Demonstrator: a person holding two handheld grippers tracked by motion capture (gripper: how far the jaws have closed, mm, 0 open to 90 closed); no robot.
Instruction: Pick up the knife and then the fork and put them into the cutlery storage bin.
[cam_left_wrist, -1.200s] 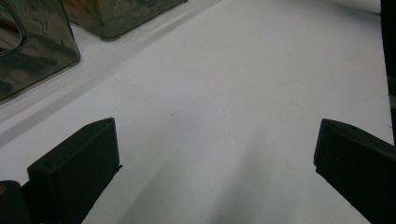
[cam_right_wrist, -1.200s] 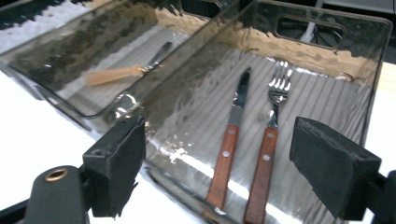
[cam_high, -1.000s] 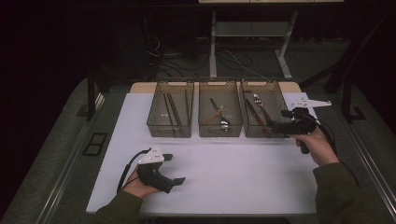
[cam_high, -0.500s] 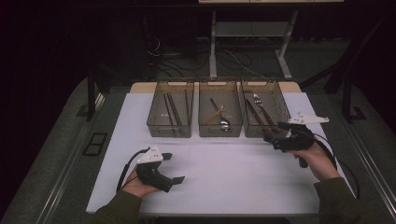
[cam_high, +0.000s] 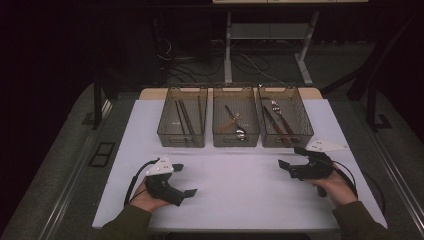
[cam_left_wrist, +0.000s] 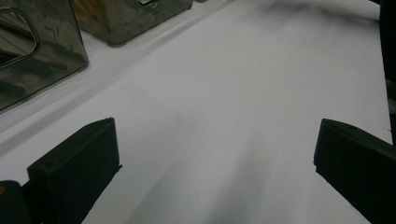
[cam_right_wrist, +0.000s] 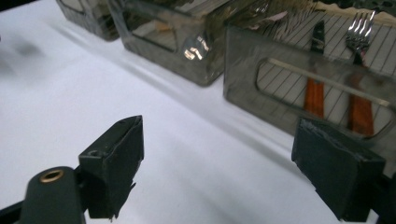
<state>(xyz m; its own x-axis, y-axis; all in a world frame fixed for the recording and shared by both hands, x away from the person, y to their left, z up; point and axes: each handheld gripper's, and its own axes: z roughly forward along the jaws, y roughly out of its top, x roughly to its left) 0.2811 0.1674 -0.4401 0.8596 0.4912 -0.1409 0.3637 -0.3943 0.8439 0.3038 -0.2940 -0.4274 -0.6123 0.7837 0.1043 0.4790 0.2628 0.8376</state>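
While three bins (cam_high: 236, 122) line the mat's far edge, both grippers' fingers (cam_right_wrist: 112, 165) stand spread, empty.

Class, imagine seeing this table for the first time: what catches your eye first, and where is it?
Three smoky clear bins stand in a row at the white table's far edge, holding chopsticks, spoons, and a knife and fork. Nearer, the left gripper and right gripper rest open, holding nothing.

No legible text or labels
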